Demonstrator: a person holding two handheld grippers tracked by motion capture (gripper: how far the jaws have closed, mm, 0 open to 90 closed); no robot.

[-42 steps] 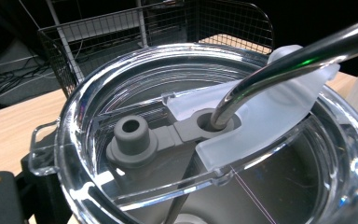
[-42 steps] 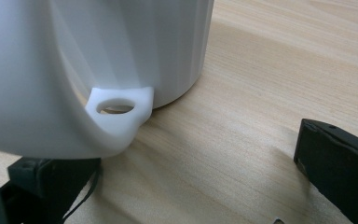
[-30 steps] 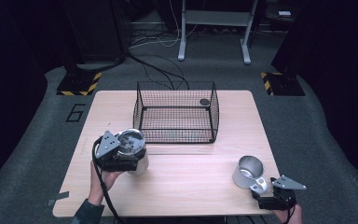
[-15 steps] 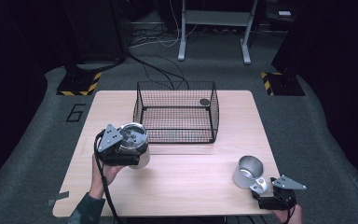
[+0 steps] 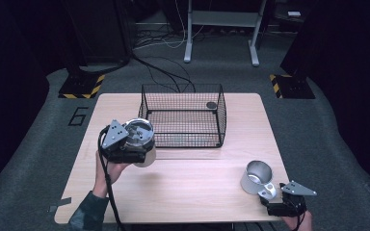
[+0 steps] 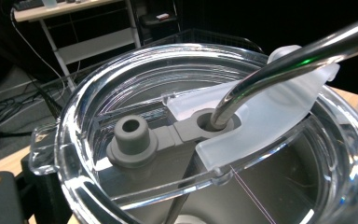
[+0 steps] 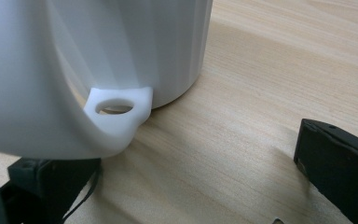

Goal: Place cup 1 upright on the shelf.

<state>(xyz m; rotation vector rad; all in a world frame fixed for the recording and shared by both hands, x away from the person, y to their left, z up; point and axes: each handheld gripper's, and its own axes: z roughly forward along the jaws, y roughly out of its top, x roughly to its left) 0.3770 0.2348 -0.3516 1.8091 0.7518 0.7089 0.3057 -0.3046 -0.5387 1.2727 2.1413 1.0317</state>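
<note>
In the high view, the left gripper (image 5: 137,150) was over the left half of the table (image 5: 188,187), carrying a lidded tumbler (image 5: 140,139) lifted just beside the front left corner of the wire basket (image 5: 183,115), which stood at the middle of the table's far edge. The right gripper (image 5: 273,195) sat at the front right corner, its tip at the handle of a steel mug (image 5: 256,175) standing on the table there. In the left gripper view, the tumbler's clear lid (image 6: 135,93) was very close, with a metal straw (image 6: 284,56) passing through its grey slider; the gripper appeared clamped on the tumbler, though its jaws were hidden beneath the lid. In the right gripper view, the right gripper (image 7: 186,172) stood wide open, its jaws well apart on either side of the white mug handle (image 7: 116,116), holding nothing.
</note>
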